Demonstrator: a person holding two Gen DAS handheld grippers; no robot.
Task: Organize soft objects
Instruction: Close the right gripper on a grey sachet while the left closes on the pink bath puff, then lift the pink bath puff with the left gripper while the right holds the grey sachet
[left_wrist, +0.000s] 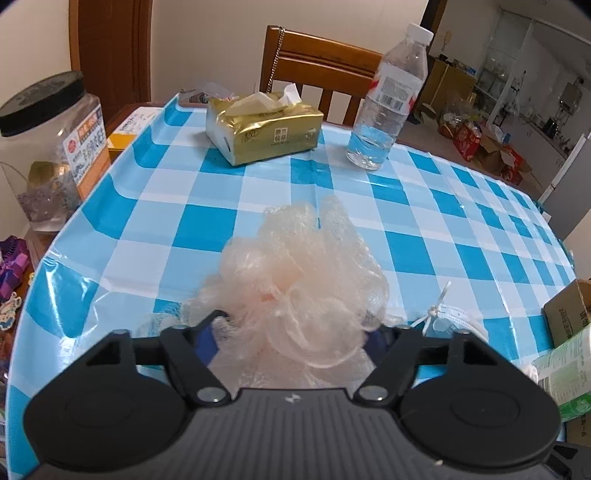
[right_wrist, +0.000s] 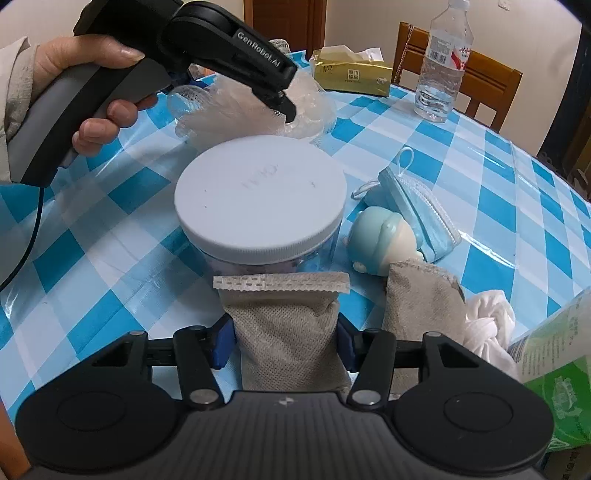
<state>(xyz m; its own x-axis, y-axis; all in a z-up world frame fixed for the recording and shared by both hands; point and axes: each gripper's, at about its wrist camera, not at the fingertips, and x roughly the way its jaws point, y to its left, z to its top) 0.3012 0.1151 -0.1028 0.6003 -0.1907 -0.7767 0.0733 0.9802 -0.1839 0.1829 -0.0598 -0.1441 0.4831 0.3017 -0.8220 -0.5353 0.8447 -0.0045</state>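
My left gripper (left_wrist: 293, 334) is shut on a pale pink mesh bath pouf (left_wrist: 295, 273) and holds it above the checked tablecloth. The pouf (right_wrist: 310, 101) and the left gripper (right_wrist: 284, 105) also show at the top of the right wrist view. My right gripper (right_wrist: 284, 343) is shut on a grey fabric sachet (right_wrist: 286, 332), held in front of a jar with a white lid (right_wrist: 260, 197). A second grey sachet (right_wrist: 421, 295), a blue face mask (right_wrist: 417, 206), a pale blue squishy toy (right_wrist: 384, 243) and a white knotted cloth (right_wrist: 487, 328) lie to the right.
A gold tissue pack (left_wrist: 264, 127) and a water bottle (left_wrist: 388, 99) stand at the far side by a wooden chair (left_wrist: 317, 62). A clear jar with a black lid (left_wrist: 48, 147) is at the left. A green package (right_wrist: 554, 387) and a cardboard box (left_wrist: 569, 314) sit at the right edge.
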